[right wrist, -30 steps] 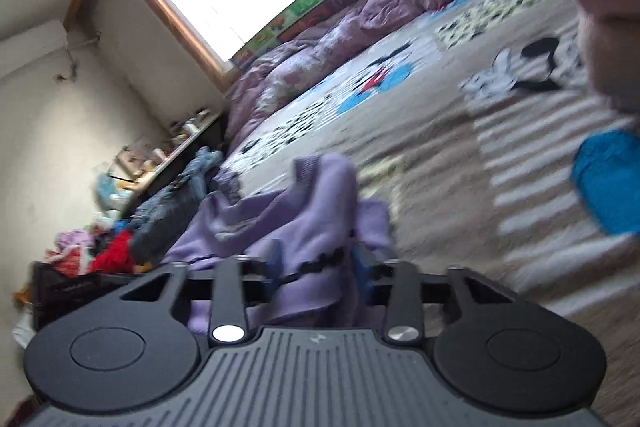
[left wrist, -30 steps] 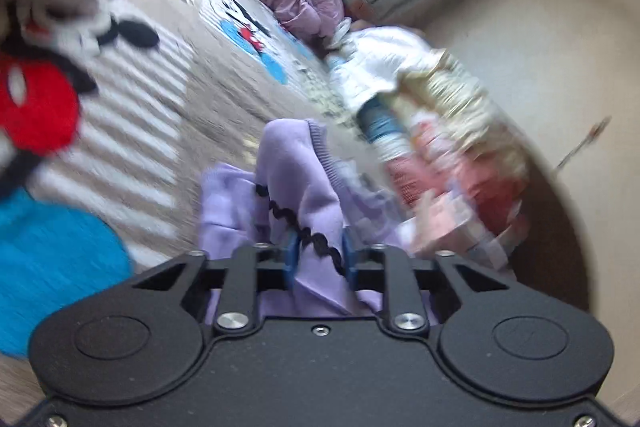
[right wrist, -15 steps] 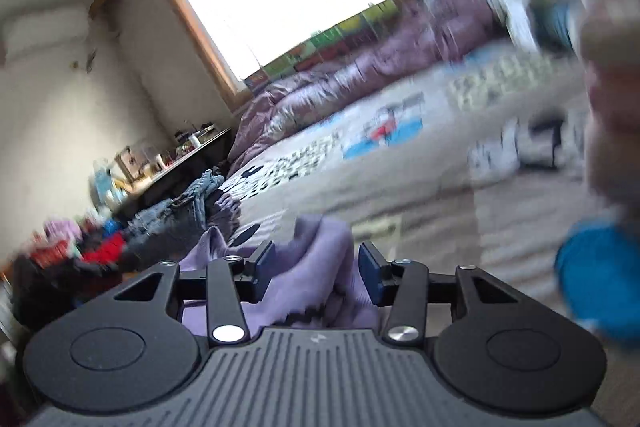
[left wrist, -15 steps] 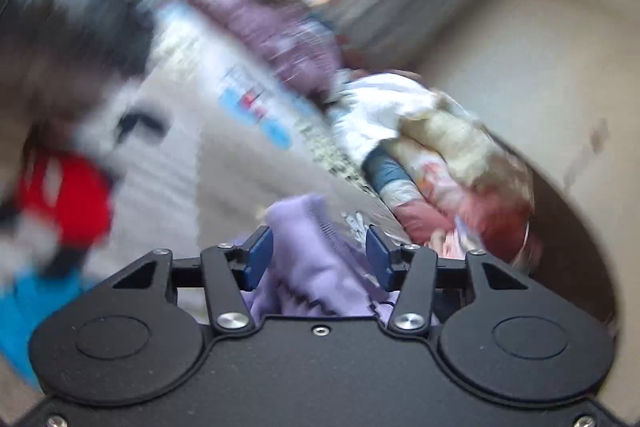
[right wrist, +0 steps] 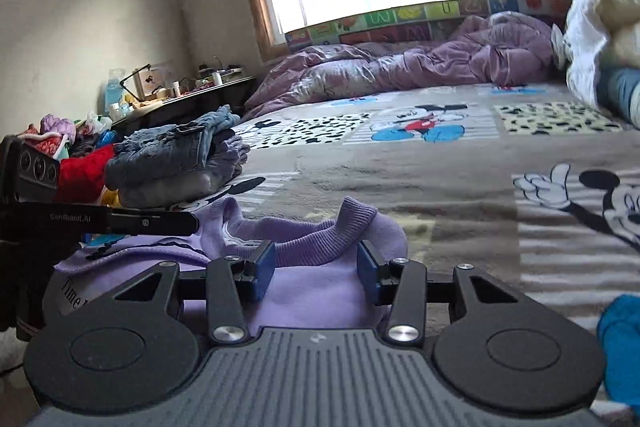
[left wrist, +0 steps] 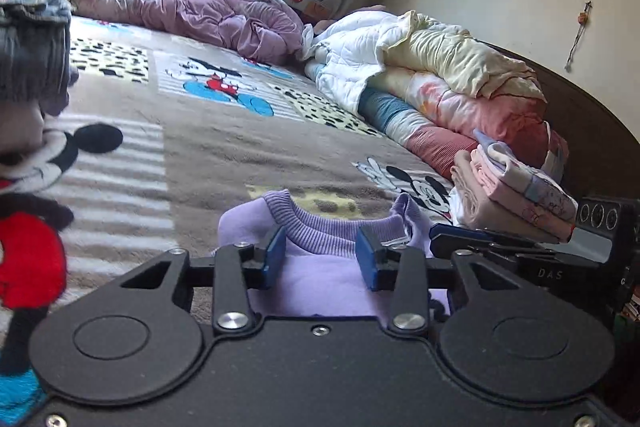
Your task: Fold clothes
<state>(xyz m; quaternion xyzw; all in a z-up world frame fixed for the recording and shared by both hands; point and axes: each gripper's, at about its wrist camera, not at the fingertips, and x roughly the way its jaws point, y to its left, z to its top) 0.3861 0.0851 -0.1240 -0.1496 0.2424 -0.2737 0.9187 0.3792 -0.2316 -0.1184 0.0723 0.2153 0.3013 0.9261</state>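
Observation:
A lilac sweatshirt with a ribbed neckband lies flat on the Mickey Mouse bedspread. My left gripper is open just above it, its blue pads either side of the neckband without gripping. In the right wrist view the same lilac sweatshirt lies under my right gripper, which is open, its pads astride the ribbed edge. The right gripper's body shows at the right of the left wrist view; the left gripper's body shows at the left of the right wrist view.
A stack of folded pink and white clothes sits to the right. Rolled quilts and a purple duvet line the bed's far side. Folded jeans and grey clothes lie at left, with a cluttered desk behind.
Both grippers were shut on the lifted lilac sweatshirt a second ago. They opened and lowered; the sweatshirt now lies flat on the bed, released.

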